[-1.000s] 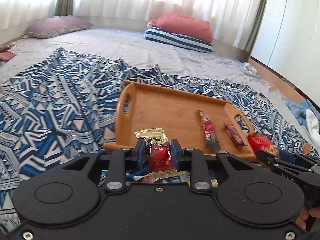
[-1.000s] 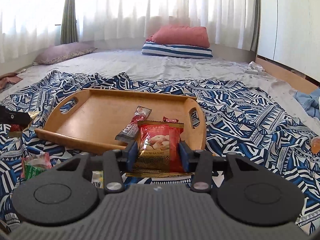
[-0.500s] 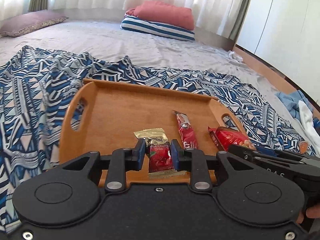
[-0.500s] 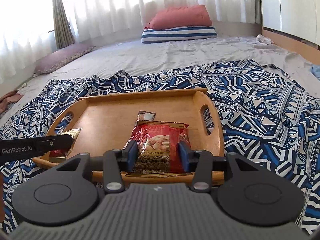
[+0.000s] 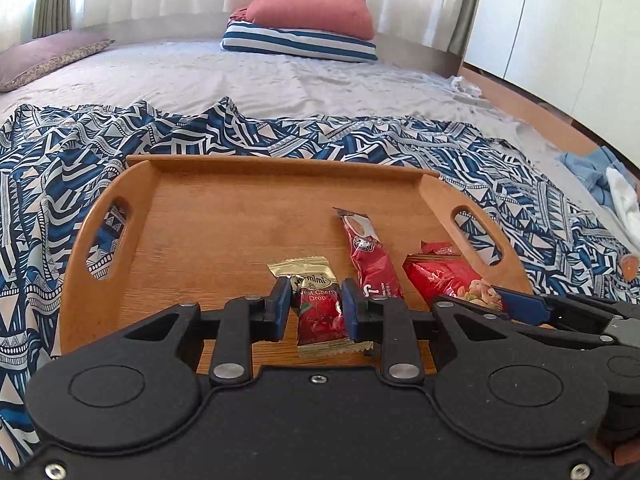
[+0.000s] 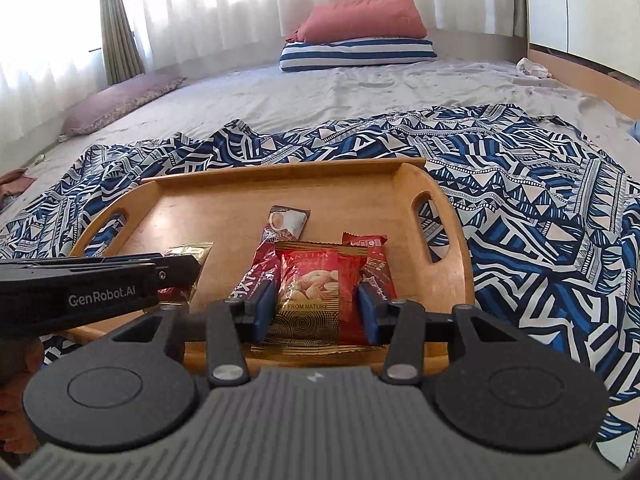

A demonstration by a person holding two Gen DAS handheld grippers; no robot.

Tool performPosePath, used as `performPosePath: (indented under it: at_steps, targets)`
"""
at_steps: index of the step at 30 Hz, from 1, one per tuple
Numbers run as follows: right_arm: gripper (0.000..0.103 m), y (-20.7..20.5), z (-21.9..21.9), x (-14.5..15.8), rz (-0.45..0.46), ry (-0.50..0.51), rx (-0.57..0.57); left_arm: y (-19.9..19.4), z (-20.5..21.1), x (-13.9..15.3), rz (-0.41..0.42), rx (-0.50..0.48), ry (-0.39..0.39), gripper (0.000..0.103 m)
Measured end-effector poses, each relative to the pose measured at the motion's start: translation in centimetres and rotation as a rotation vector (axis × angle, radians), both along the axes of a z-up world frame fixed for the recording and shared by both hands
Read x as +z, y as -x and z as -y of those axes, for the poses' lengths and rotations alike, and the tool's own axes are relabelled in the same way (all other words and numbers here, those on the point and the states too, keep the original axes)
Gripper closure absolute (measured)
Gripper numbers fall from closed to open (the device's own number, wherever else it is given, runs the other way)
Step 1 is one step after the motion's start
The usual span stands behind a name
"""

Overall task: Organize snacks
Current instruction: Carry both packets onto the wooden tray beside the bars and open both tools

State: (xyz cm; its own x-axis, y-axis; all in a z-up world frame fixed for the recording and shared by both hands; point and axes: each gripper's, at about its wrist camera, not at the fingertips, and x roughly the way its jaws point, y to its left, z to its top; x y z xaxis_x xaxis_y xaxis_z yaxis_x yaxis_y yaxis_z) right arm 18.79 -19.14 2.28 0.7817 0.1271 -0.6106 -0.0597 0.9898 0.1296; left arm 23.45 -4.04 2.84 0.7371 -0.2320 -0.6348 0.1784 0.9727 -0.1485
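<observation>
Both grippers level above the tray (image 5: 248, 216), each gripping a snack.

A red-and-gold cherry drop packet (image 5: 320, 312) sits low centre over the wooden tray (image 5: 224, 216); a long red bar (image 5: 366, 252) lies lengthwise inside, a red nut pouch (image 6: 310, 296) beside it.

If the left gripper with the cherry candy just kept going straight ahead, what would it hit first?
Probably bare tray floor, then the wooden tray's far rim. The left gripper, shut on the cherry drop packet, points just left of the long red bar; depth is uncertain.
</observation>
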Motion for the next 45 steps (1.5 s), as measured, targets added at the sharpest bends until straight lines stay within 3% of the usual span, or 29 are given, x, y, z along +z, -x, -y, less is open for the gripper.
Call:
performPosePath:
  at_steps: [45]
  targets:
    - [0.054, -0.5, -0.8, -1.2, 0.000, 0.010, 0.008, -1.1, -0.1, -1.8, -0.016, -0.062, -0.005, 0.077]
